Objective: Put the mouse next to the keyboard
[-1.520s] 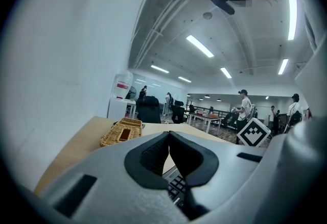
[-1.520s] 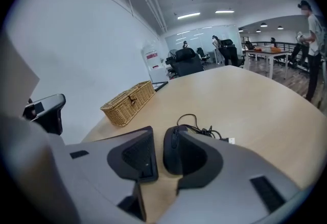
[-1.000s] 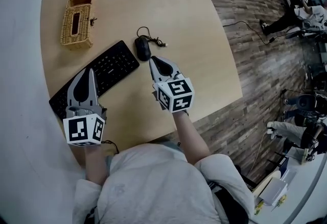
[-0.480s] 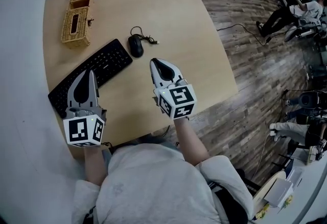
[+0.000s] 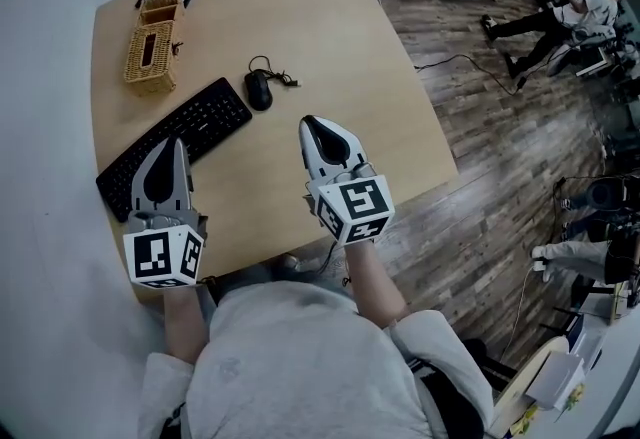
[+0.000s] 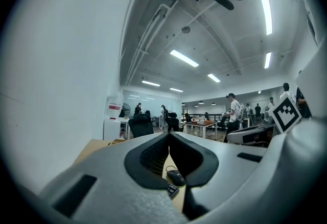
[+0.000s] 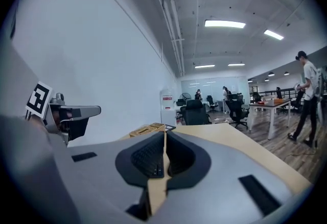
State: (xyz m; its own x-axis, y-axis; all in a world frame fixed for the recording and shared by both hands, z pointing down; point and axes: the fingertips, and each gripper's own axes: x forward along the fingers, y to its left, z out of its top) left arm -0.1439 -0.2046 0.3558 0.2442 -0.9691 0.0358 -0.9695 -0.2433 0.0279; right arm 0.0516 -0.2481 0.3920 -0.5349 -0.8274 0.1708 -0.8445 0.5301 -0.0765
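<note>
- The mouse [image 5: 258,89] sits on the table [image 5: 330,37] just beside the far right end of the keyboard [image 5: 175,145], with only a thin strip of wood between them. It looks as if the placing is done.
- Your right gripper [image 5: 309,122] is pressed shut, tip to tip, with nothing in it. It hovers over the near middle of the table.
- Your left gripper [image 5: 177,141] is closed and empty too. It hangs over the near left part of the keyboard.
- From the right gripper the mouse lies far and to the left, near but clearly apart. From the left gripper it lies far and to the right, past most of the keyboard's length. Your right hand is the nearer one.
- The mouse's long axis runs near to far, tilted only a little. Its cable [image 5: 276,69] leaves the far end and loops off to the right.
- The keyboard runs on a slant from near left to far right, so the mouse stands at an angle to it, not square.
- If you judge that it needs a nudge, use the right hand. Spread the jaws first, come in from the near right, and close across the mouse's narrow sides, clear of the cable.
- The wicker basket [image 5: 152,47] at the far left is well apart from all this.
</note>
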